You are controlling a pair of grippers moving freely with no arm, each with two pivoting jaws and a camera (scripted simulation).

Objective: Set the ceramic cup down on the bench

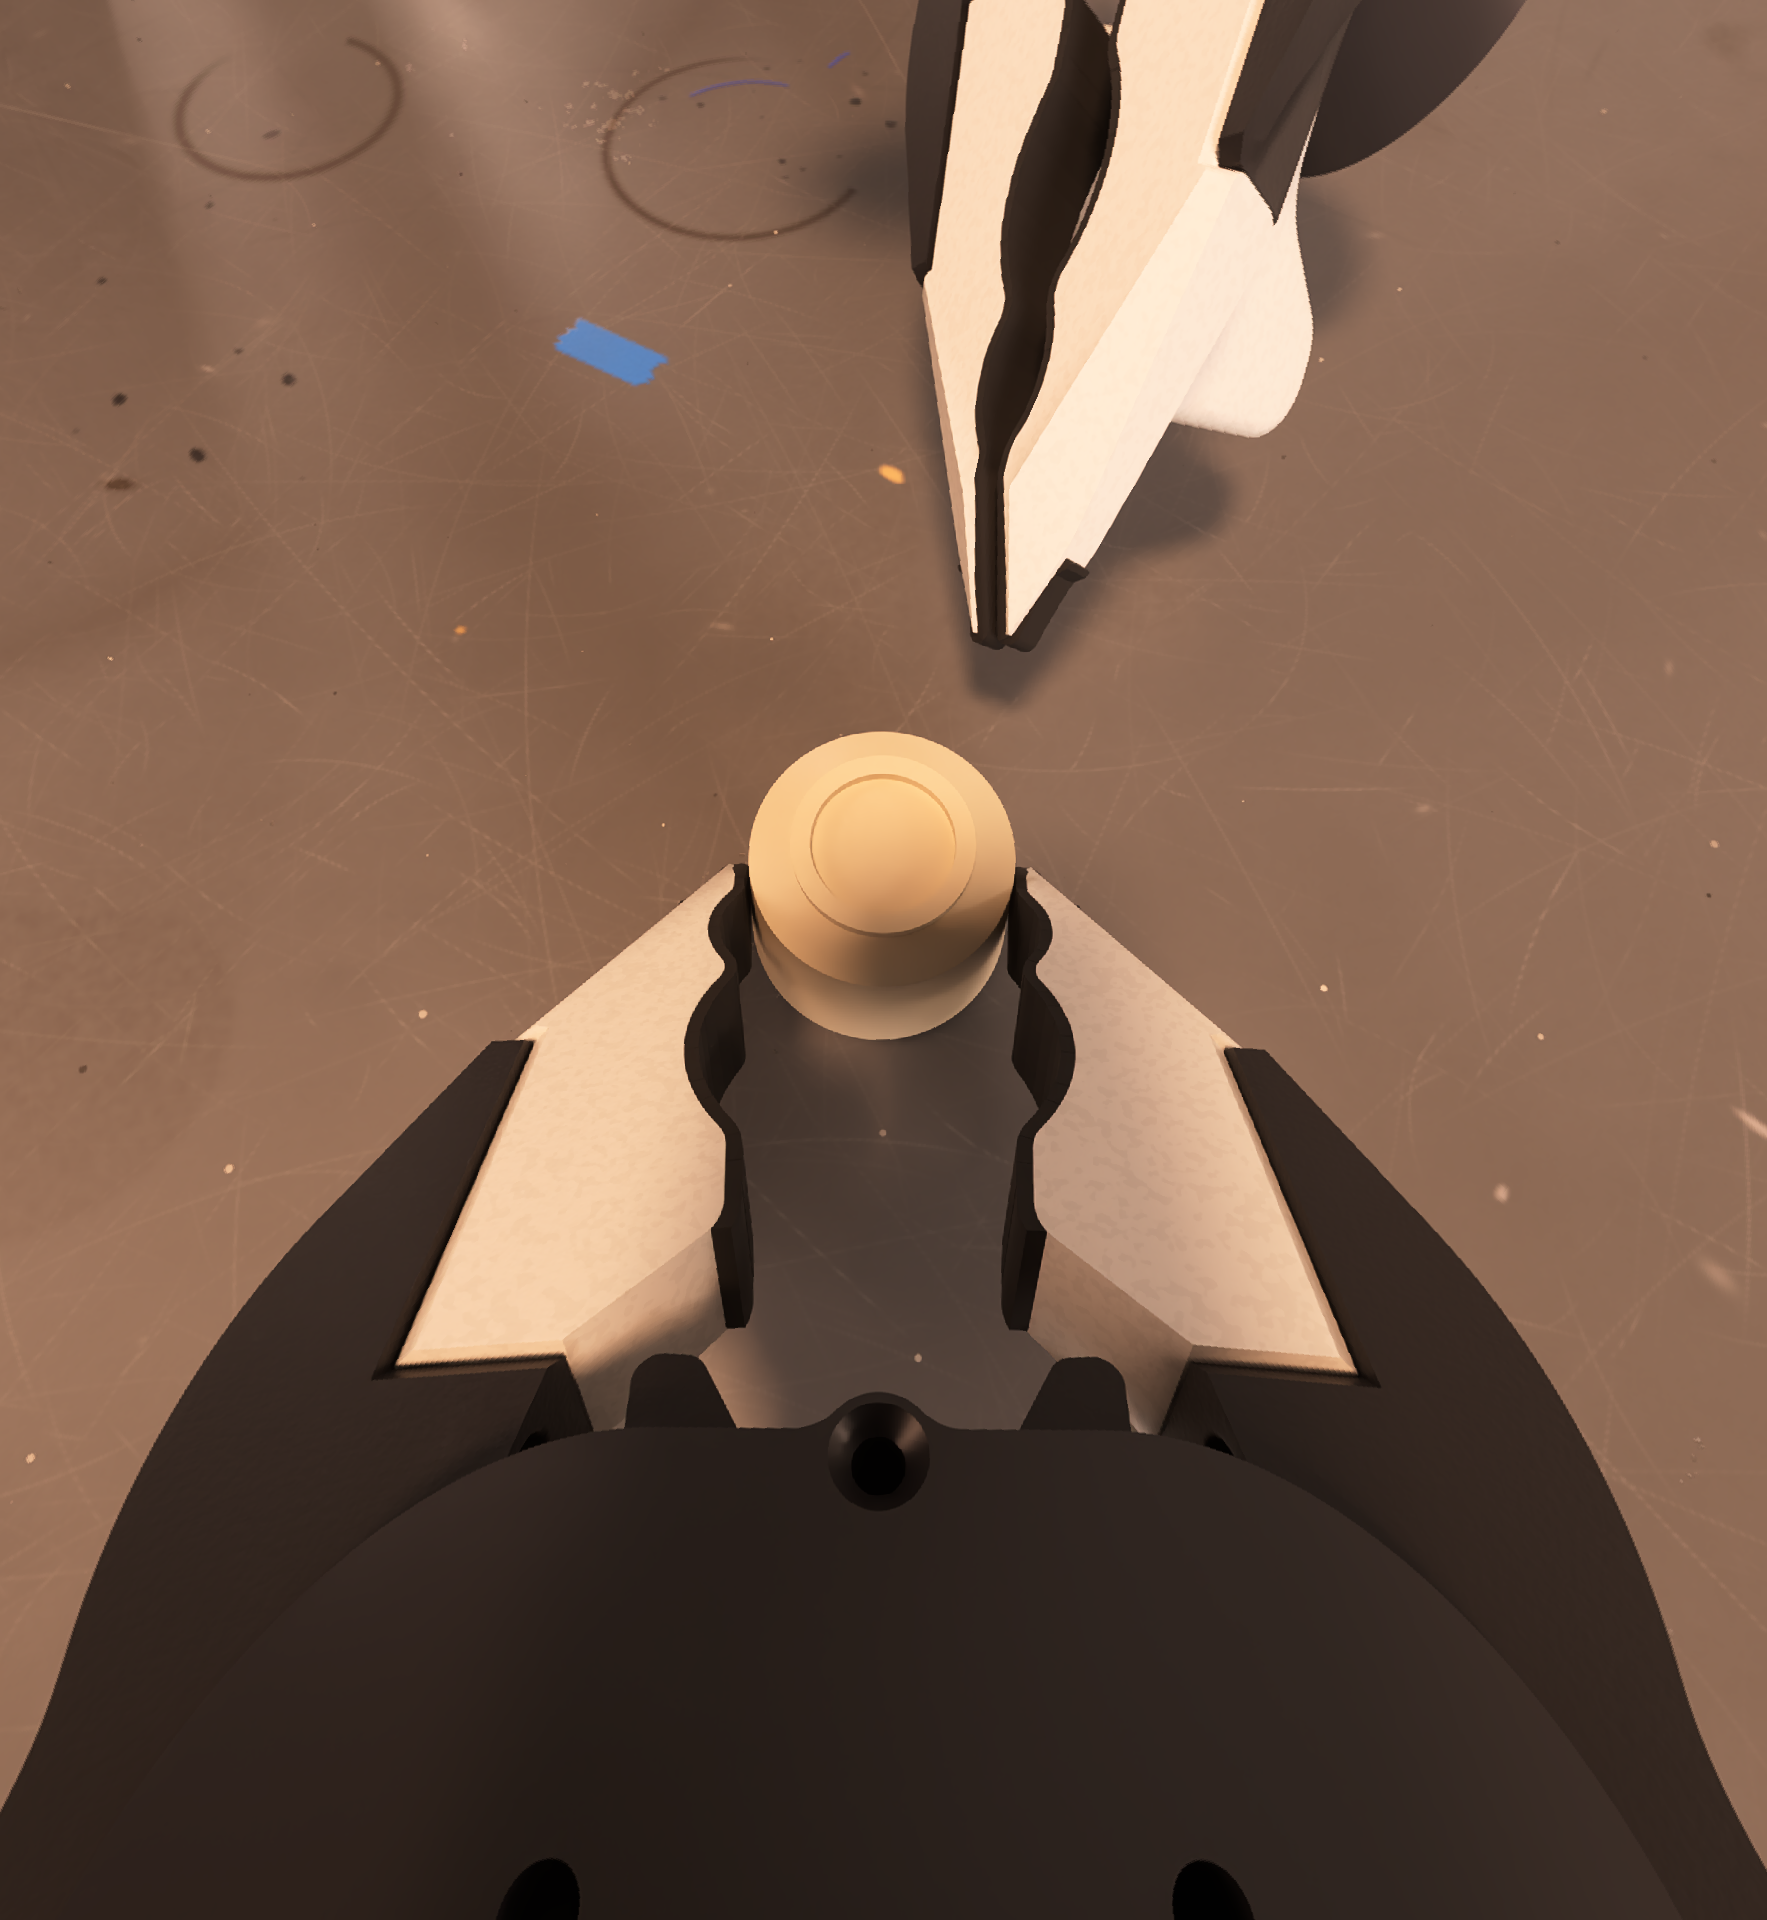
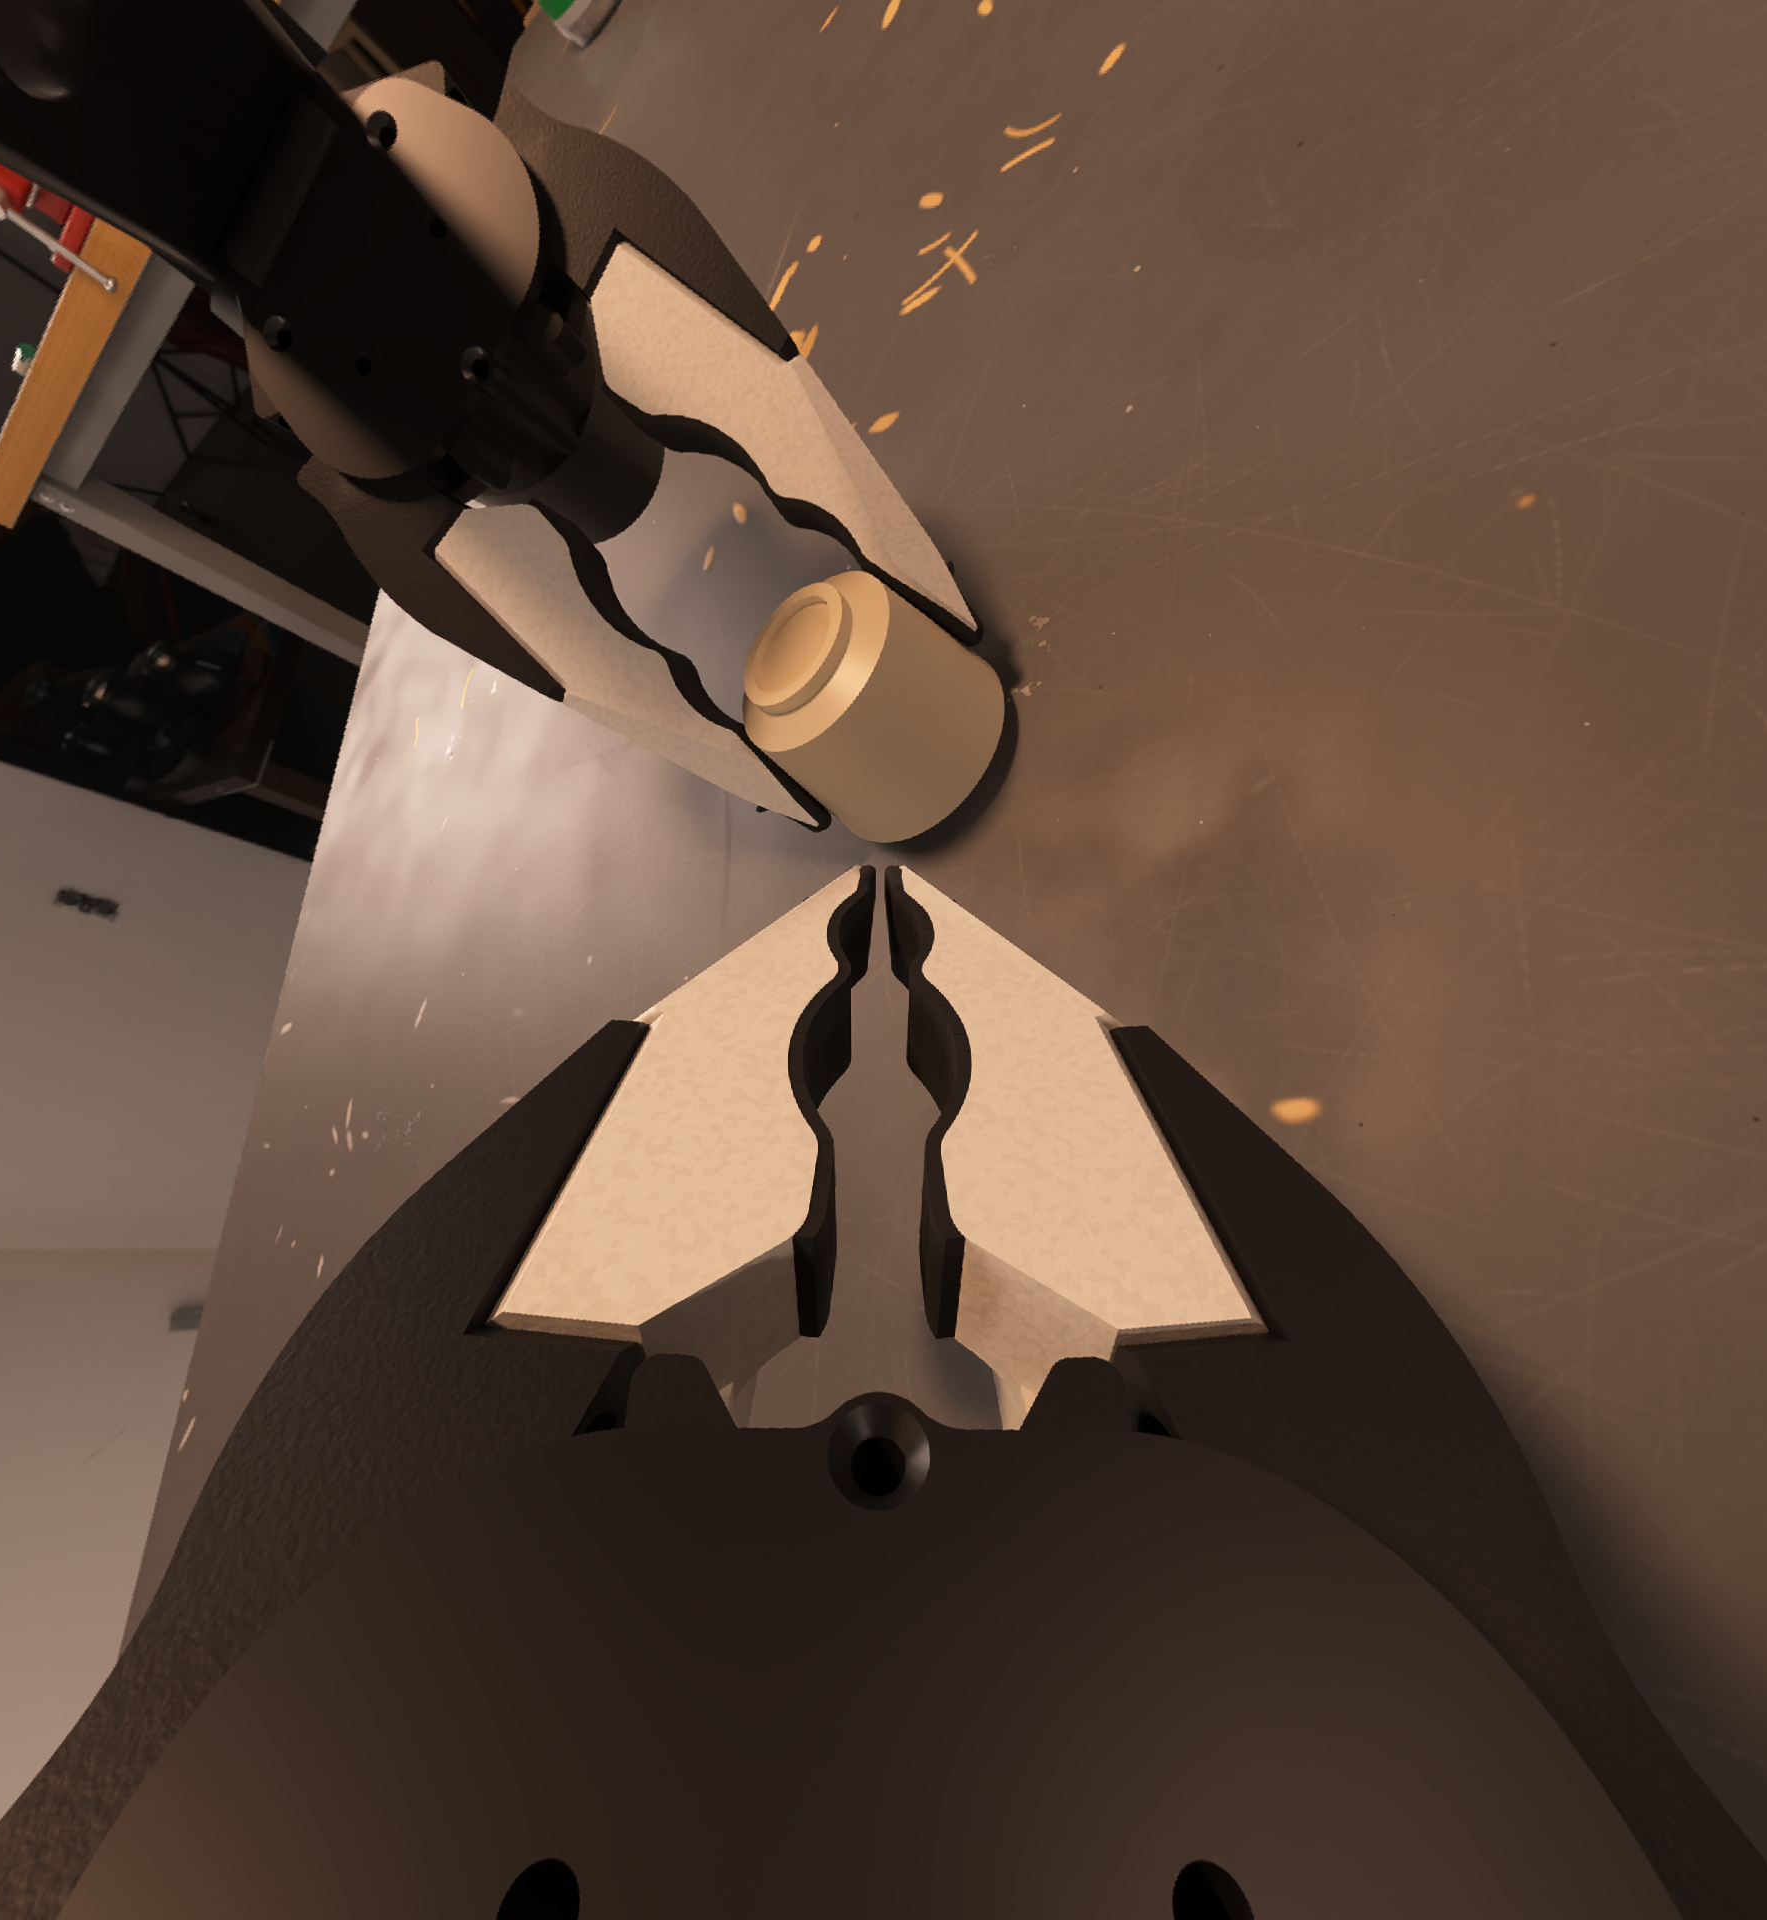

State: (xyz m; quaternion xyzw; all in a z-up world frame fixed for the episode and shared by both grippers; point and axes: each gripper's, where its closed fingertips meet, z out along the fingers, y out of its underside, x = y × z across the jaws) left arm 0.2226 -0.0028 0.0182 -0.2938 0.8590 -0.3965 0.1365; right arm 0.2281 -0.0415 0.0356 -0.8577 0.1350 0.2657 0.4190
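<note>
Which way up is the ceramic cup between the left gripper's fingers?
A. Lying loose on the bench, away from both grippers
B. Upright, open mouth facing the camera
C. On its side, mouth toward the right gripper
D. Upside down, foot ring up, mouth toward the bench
D. The ceramic cup shows its ringed base to the left wrist camera, between the fingertips of the left gripper, with its mouth toward the bench.

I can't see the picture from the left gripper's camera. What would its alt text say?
The left gripper grips a small cream ceramic cup, upside down with its base facing the camera, over a scratched brown bench. The right gripper points in from above, fingers together and holding nothing; blue tape lies farther off.
</note>
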